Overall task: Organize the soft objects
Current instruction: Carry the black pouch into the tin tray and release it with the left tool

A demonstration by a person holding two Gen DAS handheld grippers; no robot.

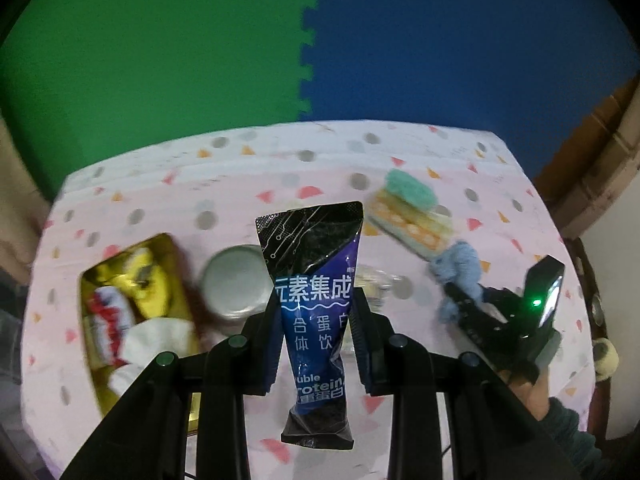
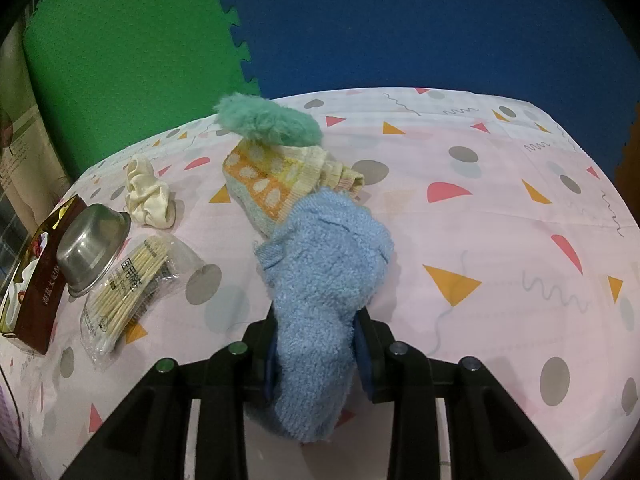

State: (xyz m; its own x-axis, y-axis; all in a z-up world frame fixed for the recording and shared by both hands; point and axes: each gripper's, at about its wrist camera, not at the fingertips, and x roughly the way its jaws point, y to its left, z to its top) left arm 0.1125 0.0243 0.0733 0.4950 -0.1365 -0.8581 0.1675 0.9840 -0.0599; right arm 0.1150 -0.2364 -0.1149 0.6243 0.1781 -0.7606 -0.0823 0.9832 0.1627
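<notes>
My left gripper point(image 1: 316, 312) is shut on a black and purple drink pouch point(image 1: 314, 280), held upright above the table. My right gripper point(image 2: 316, 332) is shut on a fluffy light blue towel point(image 2: 324, 264) whose far end rests on the tablecloth; the left wrist view shows that gripper point(image 1: 452, 286) at the right with the blue towel point(image 1: 460, 268). Just beyond the towel lies a folded orange, yellow and pale green cloth point(image 2: 276, 180) with a teal fuzzy pad point(image 2: 268, 120) on top. A cream scrunchie point(image 2: 148, 192) lies to its left.
A gold-lined box point(image 1: 168, 252) at the left holds a yellow packet, a red-white packet and white cloth. An upturned steel bowl point(image 2: 94, 240) leans on the box point(image 2: 44, 304), next to a clear bag of cotton swabs point(image 2: 128, 288). Green and blue foam mats point(image 2: 360, 20) lie past the table's far edge.
</notes>
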